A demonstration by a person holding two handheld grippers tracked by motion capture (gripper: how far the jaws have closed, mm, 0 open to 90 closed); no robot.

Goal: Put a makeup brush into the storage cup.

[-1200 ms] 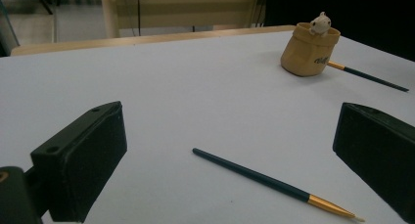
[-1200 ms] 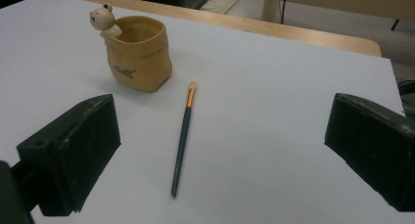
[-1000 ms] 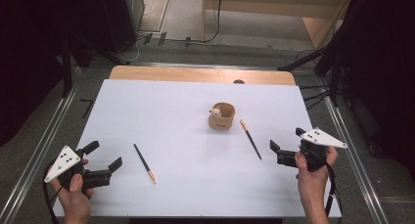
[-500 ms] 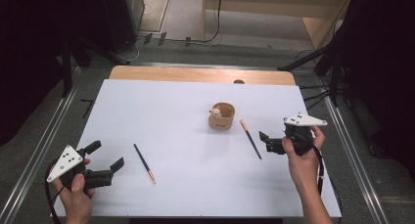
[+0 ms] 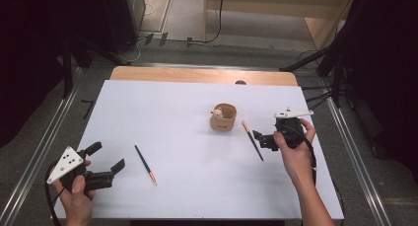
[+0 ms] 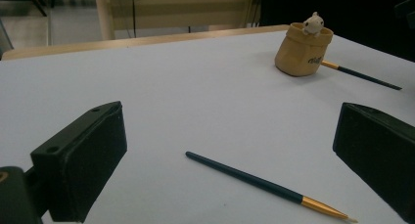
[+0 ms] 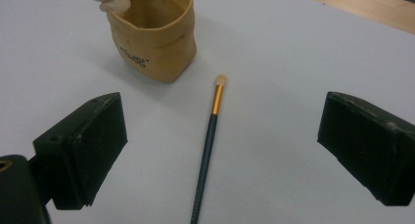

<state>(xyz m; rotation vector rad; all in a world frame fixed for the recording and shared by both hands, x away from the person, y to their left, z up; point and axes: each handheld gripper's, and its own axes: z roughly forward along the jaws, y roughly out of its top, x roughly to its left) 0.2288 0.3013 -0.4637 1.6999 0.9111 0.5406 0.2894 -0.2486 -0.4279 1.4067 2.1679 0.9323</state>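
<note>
Brushes both lie flat on the white worktop [image 5: 177, 107], one [image 5: 252, 140] at 4 o'clock of the tan pouch-shaped holder [image 5: 223, 117] before spread right tongs [image 5: 258, 137], another [image 5: 145, 164] beside spread left tongs [image 5: 106, 157]; none gripped or placed yet.

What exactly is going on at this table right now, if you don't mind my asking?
A person holds a gripper in each hand over a white table. The right gripper is open and lined up over a dark brush lying beside a small tan pot with a little figure on its rim. The left gripper, also open, hovers near a second brush. Neither brush is gripped yet, and the pot looks empty.
</note>
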